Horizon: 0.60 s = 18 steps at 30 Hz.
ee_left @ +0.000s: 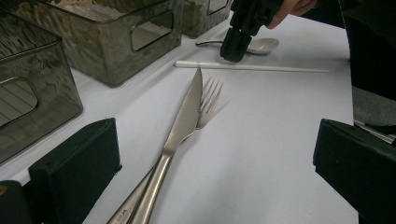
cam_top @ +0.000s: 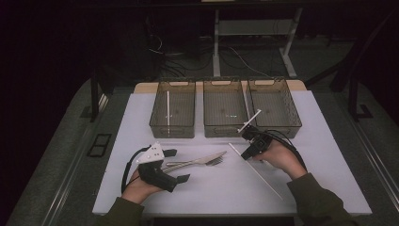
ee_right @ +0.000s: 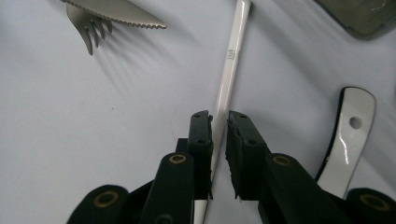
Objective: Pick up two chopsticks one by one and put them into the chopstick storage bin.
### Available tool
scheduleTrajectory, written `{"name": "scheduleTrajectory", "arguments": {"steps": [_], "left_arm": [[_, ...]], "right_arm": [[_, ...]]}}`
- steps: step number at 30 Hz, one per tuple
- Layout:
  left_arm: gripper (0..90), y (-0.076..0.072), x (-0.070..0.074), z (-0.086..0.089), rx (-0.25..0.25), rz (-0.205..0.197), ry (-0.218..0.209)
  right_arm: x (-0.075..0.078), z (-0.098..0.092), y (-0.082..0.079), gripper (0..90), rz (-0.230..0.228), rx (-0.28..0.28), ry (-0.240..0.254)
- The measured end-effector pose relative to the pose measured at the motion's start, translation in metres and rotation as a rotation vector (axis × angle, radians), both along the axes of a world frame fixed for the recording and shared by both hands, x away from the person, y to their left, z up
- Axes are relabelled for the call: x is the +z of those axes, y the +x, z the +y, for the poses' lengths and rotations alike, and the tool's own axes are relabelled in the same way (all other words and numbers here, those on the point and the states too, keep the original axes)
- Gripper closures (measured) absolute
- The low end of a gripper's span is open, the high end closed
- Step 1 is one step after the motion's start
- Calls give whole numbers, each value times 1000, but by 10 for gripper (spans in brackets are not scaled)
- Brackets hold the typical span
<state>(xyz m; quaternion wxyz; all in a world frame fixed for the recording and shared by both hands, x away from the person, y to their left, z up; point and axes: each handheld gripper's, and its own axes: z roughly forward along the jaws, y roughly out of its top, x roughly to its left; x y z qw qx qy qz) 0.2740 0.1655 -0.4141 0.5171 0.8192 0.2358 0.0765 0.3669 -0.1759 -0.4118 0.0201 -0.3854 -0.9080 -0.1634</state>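
Observation:
A white chopstick (cam_top: pixel 256 172) lies slanted on the white mat (cam_top: pixel 207 193) at the right. My right gripper (cam_top: pixel 245 154) points down over its far end. In the right gripper view the chopstick (ee_right: pixel 229 65) runs between the two jaws of this gripper (ee_right: pixel 219 122), which stand narrowly apart around it; a thin gap shows on the right side. A steel knife (cam_top: pixel 200 160) and fork (cam_top: pixel 214 162) lie together mid-mat. My left gripper (cam_top: pixel 179 165) rests at their handle ends, jaws wide with nothing between them; the left gripper view shows the knife (ee_left: pixel 184 116) ahead.
Three smoky clear bins (cam_top: pixel 172 109) stand in a row at the mat's far edge; the left one holds a white chopstick (cam_top: pixel 168 107). A white spoon (ee_left: pixel 261 45) lies beside the right gripper. A short white stick (cam_top: pixel 249 121) slants over the bins' front rims.

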Motion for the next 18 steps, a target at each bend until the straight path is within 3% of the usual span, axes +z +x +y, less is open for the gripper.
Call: {"name": "scheduleTrajectory", "arguments": {"steps": [5, 18], "left_arm": [[0, 0, 0, 0, 0, 1, -2], [0, 0, 0, 0, -3, 0, -2]], "right_arm": [[-4, 4, 1, 803, 23, 5, -18], [-8, 10, 3, 791, 29, 2, -59]]}}
